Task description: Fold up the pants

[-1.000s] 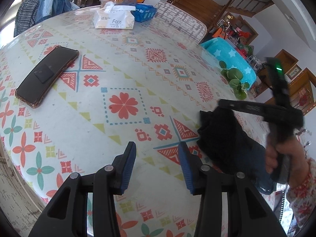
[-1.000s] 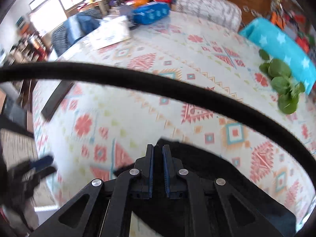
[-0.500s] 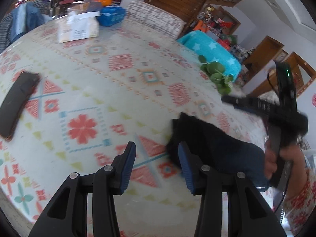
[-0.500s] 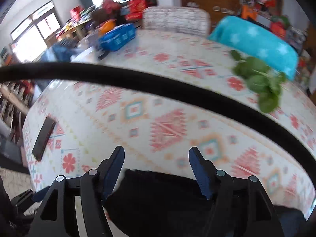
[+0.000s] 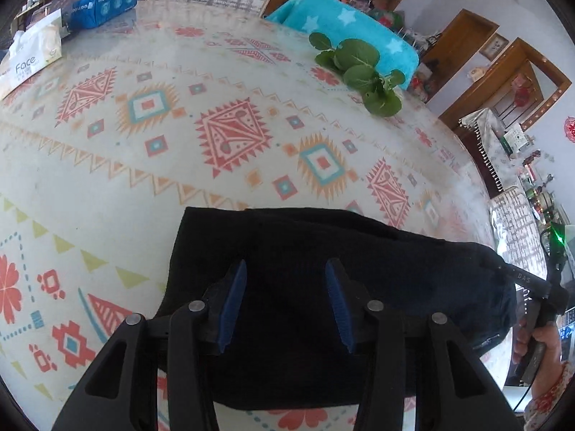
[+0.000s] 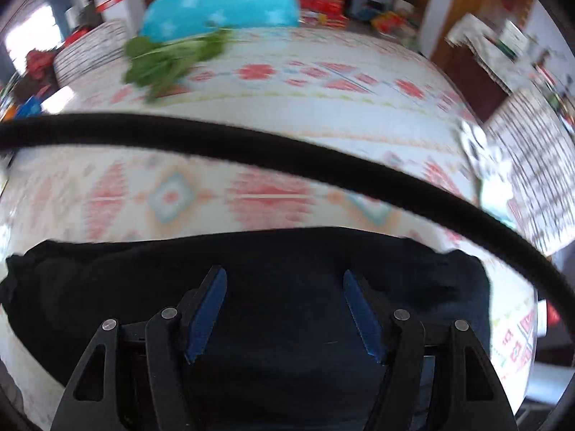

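Hovering open claws over pants

Ahead of left claw: folded black pants directly under open fingers, then bare patterned tablecloth. Far ahead-right: leafy greens near table edge, teal cushion behind. Far ahead-left: tissue box, blue pack. Right: other claw just beside pants. Right claw view: black cable crosses ahead.
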{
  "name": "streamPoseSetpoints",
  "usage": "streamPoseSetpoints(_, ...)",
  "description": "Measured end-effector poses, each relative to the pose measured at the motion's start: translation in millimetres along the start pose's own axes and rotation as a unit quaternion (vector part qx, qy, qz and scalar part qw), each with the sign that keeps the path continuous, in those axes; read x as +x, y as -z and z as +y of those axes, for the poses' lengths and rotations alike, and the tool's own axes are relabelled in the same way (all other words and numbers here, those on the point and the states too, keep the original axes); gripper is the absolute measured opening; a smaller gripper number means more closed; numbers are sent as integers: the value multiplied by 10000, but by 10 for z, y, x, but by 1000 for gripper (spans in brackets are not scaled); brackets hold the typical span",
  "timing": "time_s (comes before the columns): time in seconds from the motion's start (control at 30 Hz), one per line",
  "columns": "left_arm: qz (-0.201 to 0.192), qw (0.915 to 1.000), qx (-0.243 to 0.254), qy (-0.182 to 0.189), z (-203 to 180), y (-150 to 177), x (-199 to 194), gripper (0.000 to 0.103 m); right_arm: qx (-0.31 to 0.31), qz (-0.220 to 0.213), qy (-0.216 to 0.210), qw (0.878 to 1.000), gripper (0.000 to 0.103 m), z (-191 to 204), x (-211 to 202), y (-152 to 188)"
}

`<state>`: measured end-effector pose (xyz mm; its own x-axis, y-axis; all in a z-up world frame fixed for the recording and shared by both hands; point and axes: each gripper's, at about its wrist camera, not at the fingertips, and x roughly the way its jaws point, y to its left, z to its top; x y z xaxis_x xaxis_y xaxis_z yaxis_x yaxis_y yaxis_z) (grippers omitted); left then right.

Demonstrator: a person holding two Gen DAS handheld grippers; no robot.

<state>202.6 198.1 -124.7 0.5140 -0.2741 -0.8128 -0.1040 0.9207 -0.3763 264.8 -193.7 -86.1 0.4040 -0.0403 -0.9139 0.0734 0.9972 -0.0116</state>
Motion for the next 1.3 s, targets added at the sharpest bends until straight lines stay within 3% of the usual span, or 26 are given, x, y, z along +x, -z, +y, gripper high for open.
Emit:
streamPoseSetpoints(0.17, -16, 9996, 82, -284, -63, 17, 9, 44, 531, 198, -500, 9971, 67, -530, 190, -91)
streamPoseSetpoints(0.3, 1, 9991, 93, -408, -125, -18, -104, 44, 76, 245, -151, 9996, 67, -340, 205, -127)
streamPoseSetpoints(0.4, -191, 9983, 192, -520, -225, -1, -311, 45, -282, -109, 40, 9995, 69, -167, -62, -41)
streamPoseSetpoints(0.53, -201, 9969, 434, -628, -380, 110, -334, 48, -498, -324, -205, 9980, 74, -30, -319, 231)
streamPoseSetpoints(0.63, -37, 9962, 467, -741, -436, 192, -251, 48, -663, -224, -230, 9973, 74, 68, -290, 506)
streamPoseSetpoints(0.77, -180, 9960, 564, -673, -534, 227, -344, 48, -906, 209, 12, 9957, 74, 136, -67, 713)
streamPoseSetpoints(0.93, -155, 9955, 638, -690, -578, 190, -272, 48, -1089, -306, -337, 9930, 74, 456, -341, 467)
streamPoseSetpoints(1.07, -101, 9963, 581, -629, -559, 202, -247, 48, -1018, -26, -828, 9913, 74, 870, -150, 173)
streamPoseSetpoints(1.2, -111, 9952, 691, -683, -538, 231, -264, 48, -1049, 414, -298, 9932, 74, 1184, 251, -15)
streamPoseSetpoints(1.27, -125, 9951, 703, -677, -504, 233, -288, 48, -948, 347, -59, 9949, 87, 1217, 314, -93)
streamPoseSetpoints(1.3, -134, 9952, 705, -669, -486, 230, -304, 48, -1001, 377, 77, 9942, 89, 1250, 335, -113)
